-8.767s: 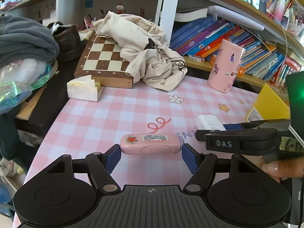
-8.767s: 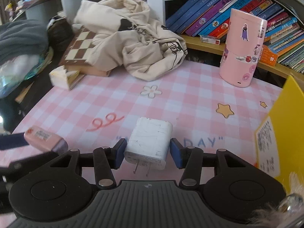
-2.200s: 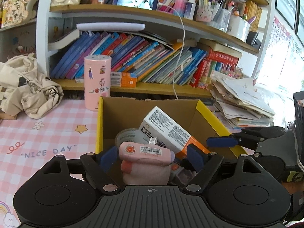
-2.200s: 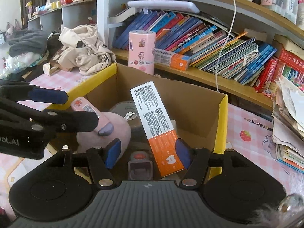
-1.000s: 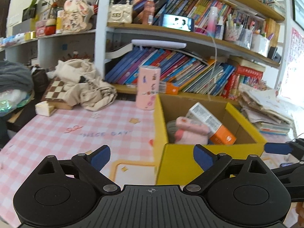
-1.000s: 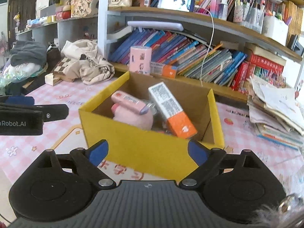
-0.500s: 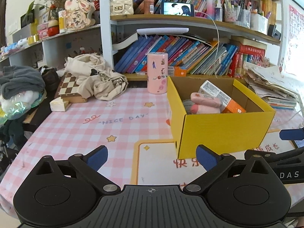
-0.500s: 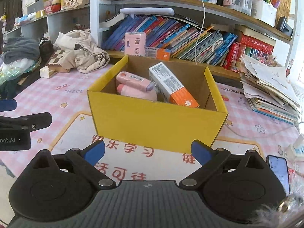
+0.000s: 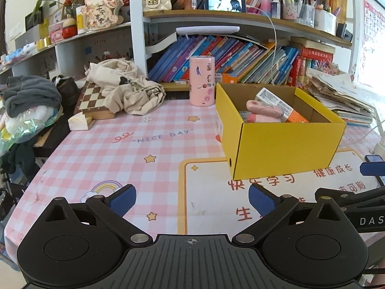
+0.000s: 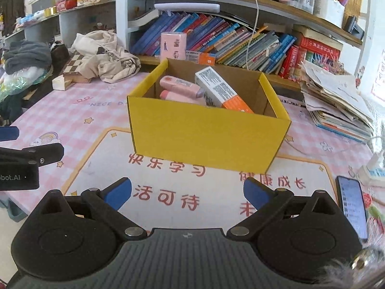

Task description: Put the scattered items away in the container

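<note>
The yellow cardboard box (image 9: 286, 144) stands on the pink checked tablecloth, seen in the right wrist view straight ahead (image 10: 204, 142). Inside it lie a pink tube-shaped item (image 10: 180, 86) on a pink soft thing, and a white and orange carton (image 10: 221, 91) leaning against them. My left gripper (image 9: 192, 198) is open and empty, well short of the box and to its left. My right gripper (image 10: 187, 192) is open too, over the printed mat in front of the box, nothing between its blue pads.
A pink cylinder (image 9: 201, 80) stands behind the box. A cream cloth (image 9: 125, 89) lies on a chessboard (image 9: 90, 96) at the back left. A phone (image 10: 351, 207) lies at the right, near a stack of papers (image 10: 336, 96). Bookshelves line the back.
Both grippers have drawn back from the box, which now sits farther off in both views. The right jaws stand a little wider than a second ago.
</note>
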Demonstrator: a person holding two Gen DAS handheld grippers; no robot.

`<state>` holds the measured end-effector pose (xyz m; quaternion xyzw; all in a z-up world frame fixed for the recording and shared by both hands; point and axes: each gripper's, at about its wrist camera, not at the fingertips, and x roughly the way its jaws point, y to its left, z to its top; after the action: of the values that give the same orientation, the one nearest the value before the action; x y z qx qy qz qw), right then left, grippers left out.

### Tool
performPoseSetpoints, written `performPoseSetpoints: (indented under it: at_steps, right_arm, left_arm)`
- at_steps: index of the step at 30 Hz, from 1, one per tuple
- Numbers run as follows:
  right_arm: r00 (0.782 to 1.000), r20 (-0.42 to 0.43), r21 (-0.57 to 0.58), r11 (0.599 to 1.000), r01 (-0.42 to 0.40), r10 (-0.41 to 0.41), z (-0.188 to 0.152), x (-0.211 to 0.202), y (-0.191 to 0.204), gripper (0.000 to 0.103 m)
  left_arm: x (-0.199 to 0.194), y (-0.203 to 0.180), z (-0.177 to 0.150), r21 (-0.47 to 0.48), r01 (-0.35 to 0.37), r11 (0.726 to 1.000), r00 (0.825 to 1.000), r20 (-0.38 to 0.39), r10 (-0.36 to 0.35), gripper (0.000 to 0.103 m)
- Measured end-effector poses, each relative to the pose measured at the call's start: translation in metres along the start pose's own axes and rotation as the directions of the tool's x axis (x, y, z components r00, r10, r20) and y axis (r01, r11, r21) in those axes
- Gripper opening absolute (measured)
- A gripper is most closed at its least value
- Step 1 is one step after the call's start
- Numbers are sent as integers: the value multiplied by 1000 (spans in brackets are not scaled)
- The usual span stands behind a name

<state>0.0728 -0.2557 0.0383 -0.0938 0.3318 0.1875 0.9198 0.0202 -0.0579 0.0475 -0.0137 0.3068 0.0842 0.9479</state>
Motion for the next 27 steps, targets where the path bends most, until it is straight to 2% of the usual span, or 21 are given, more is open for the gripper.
performPoseSetpoints:
  at_steps: [11, 27]
  right_arm:
    - [999, -25, 22, 999, 33, -32, -7, -5, 10, 101]
    - [999, -34, 17, 999, 36, -35, -14, -11, 20, 101]
  left_arm:
    - [-4, 6, -8, 23, 48, 999, 999, -13, -48, 101]
    - [-10, 12, -16, 16, 40, 999, 998, -43, -39, 103]
